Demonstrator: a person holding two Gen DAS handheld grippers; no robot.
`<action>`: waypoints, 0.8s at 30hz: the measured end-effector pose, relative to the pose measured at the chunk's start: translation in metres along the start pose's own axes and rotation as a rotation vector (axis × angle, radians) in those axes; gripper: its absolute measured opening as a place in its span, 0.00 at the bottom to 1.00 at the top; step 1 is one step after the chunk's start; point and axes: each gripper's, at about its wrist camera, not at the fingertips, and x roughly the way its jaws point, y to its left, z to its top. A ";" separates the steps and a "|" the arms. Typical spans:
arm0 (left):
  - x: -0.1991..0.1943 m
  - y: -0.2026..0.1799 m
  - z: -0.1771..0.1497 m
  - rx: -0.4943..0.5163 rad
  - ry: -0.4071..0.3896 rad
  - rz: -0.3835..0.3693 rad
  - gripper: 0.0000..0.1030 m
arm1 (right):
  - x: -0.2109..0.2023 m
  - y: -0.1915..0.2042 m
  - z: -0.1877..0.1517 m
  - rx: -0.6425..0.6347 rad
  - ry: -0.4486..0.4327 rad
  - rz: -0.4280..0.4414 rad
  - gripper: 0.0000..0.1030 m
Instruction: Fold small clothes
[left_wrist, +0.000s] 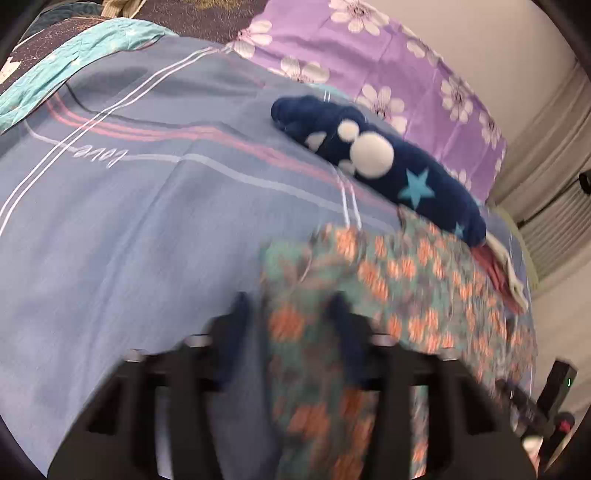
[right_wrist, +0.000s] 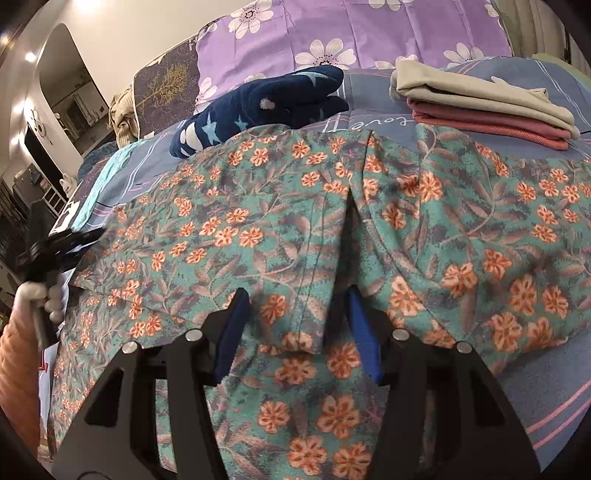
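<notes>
We see a bed covered with a blue-grey striped sheet, and everything rests on it. The garment being folded, a teal cloth with orange flowers, lies spread across the near part of the sheet and fills most of the right wrist view. Behind it sits a rumpled navy fleece piece with pale stars and white spots, and beyond that a purple bedcover with white flowers. At the far right of the bed is a small stack of folded clothes, a beige piece on top of pink ones. The right gripper has its blue-padded jaws standing apart over a raised fold of the floral cloth; the fold lies between them, not pinched. The left gripper is badly blurred in its own view; its fingers appear apart, with the left edge of the floral cloth between them, and we cannot see a firm grip. In the right wrist view it shows only as a dark smear at the cloth's left edge, held by a white-gloved hand with an orange sleeve.
</notes>
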 end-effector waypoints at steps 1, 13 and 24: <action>0.001 -0.001 0.002 -0.013 0.004 -0.020 0.03 | 0.000 0.000 0.000 0.002 -0.001 0.003 0.54; -0.028 -0.023 -0.010 0.288 -0.126 0.272 0.11 | -0.001 0.001 -0.003 -0.011 -0.008 0.005 0.58; -0.071 -0.044 -0.089 0.398 -0.066 0.175 0.49 | -0.003 -0.004 0.021 0.082 0.029 0.064 0.56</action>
